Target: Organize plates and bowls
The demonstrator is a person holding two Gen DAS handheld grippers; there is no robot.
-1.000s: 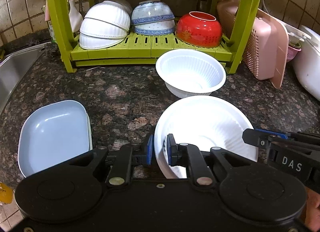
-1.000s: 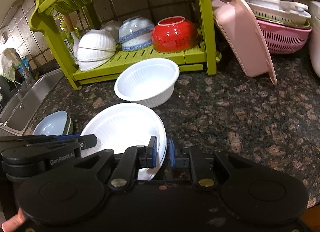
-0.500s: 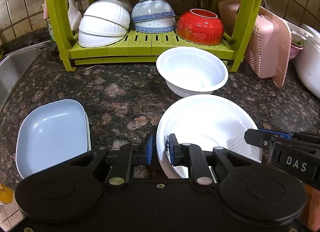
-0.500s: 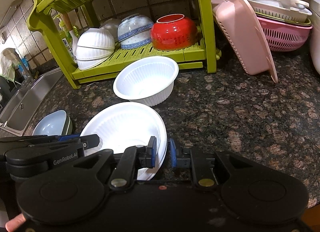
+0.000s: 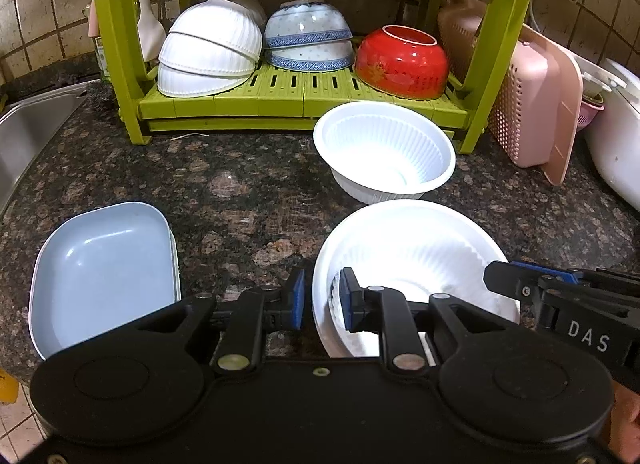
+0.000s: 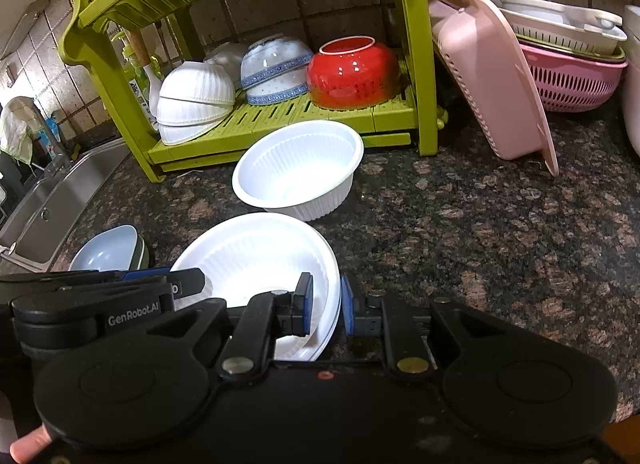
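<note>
Task item: wide shallow white ribbed plastic plate (image 5: 412,256), on the dark speckled granite tabletop (image 5: 248,184) at 6 o'clock, near edge. Left tongs (image 5: 322,298) straddle its left rim, right tongs (image 6: 325,300) straddle its right rim. Each pair has one pad inside the dish, one outside; the gap looks wider than the rim, so I judge both slack, not pinching yet.

Risks, my read:
- Thin plastic w/ two-sided hold: uneven closing or lifting could flex or twist the plate, rim pops out of one pair.
- Looks like 2 nested plates in the right view (double rim edge); can't tell for sure. If so, the lower one may drop or stay behind.

Around, left to right:
- Steel sink (image 5: 24,132) at 9 o'clock.
- Pale blue rounded-square dish (image 5: 104,268) at 8 o'clock, apart from the plate.
- Lime green plastic dish rack (image 5: 304,100) at 12: stacked white ribbed bowls (image 5: 208,48), blue-patterned bowls (image 5: 308,36), red glazed bowl (image 5: 400,64), all upturned; lower shelf mostly taken.
- Deep white ribbed plastic bowl (image 5: 384,152) at 1 o'clock, just behind the plate, btwn it and the rack; it blocks a straight path fwd.
- Pink perforated basket (image 5: 532,104) at 2 o'clock, leaning.
</note>
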